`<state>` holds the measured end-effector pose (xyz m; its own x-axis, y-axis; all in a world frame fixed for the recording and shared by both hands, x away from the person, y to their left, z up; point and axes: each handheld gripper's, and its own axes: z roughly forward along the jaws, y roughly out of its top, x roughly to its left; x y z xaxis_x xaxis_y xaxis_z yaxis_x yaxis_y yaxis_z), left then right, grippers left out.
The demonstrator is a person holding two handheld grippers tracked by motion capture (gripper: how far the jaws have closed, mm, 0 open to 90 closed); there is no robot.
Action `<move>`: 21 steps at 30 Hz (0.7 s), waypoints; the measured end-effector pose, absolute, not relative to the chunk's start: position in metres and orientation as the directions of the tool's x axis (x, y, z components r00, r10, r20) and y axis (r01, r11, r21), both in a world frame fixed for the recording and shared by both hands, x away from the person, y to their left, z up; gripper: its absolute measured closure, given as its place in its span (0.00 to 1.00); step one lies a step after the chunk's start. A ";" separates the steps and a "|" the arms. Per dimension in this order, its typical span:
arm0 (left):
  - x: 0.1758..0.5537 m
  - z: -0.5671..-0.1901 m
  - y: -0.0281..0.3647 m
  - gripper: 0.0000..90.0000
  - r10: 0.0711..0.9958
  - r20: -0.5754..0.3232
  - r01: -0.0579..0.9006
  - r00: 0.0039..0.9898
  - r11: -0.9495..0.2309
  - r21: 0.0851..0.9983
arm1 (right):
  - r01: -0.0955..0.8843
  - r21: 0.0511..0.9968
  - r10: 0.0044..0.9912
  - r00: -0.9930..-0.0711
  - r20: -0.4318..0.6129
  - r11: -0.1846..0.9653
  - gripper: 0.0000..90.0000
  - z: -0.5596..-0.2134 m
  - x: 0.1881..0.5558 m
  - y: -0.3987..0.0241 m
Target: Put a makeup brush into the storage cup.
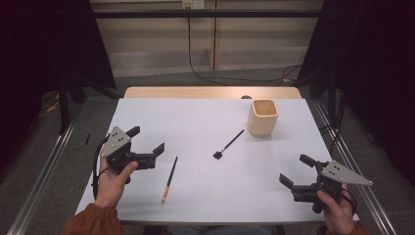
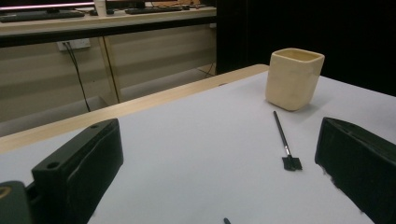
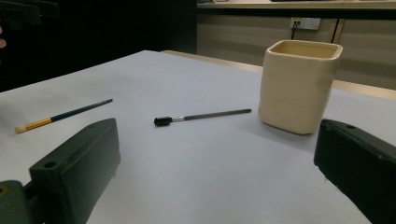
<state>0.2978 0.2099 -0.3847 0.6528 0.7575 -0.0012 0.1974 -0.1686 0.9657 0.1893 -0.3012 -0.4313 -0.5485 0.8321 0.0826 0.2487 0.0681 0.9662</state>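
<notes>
A cream square cup (image 1: 263, 117) stands upright at the back right of the white table (image 1: 195, 122). A black brush (image 1: 228, 144) lies in front of it, head toward me. A second brush (image 1: 169, 179) with a dark handle, orange band and pale tip lies left of centre. My left gripper (image 1: 146, 140) is open at the table's left, just left of that brush, with nothing between its jaws. My right gripper (image 1: 297, 170) is open at the front right, also holding nothing. The left gripper view shows the cup (image 2: 293, 78) and black brush (image 2: 285, 142); the right gripper view shows the cup (image 3: 297, 85), the black brush (image 3: 201, 116) and the orange-banded brush (image 3: 63, 115).
A wooden strip (image 1: 210, 92) runs along the table's far edge. Metal rails (image 1: 41, 171) flank the table on both sides, and cables (image 1: 205, 73) lie on the floor behind. Dark curtains hang at left and right.
</notes>
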 end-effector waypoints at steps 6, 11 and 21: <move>0.305 -0.376 0.202 0.02 0.746 0.048 0.194 0.664 -0.233 0.953 | 0.251 0.966 0.832 -0.549 0.082 0.070 0.00 -0.432 0.190 -0.301; 0.308 -0.372 0.193 0.02 0.714 0.087 0.204 0.695 -0.312 0.928 | 0.250 0.966 0.830 -0.551 0.082 0.071 0.00 -0.432 0.190 -0.301; 0.314 -0.368 0.190 0.03 0.699 0.090 0.244 0.709 -0.364 0.899 | 0.255 0.964 0.830 -0.551 0.084 0.072 0.00 -0.432 0.191 -0.302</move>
<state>0.3140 0.1899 -0.3682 0.7095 0.6989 0.0901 0.2442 -0.3638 0.8989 0.1906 -0.3016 -0.4324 -0.5509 0.8304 0.0835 0.2550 0.0722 0.9643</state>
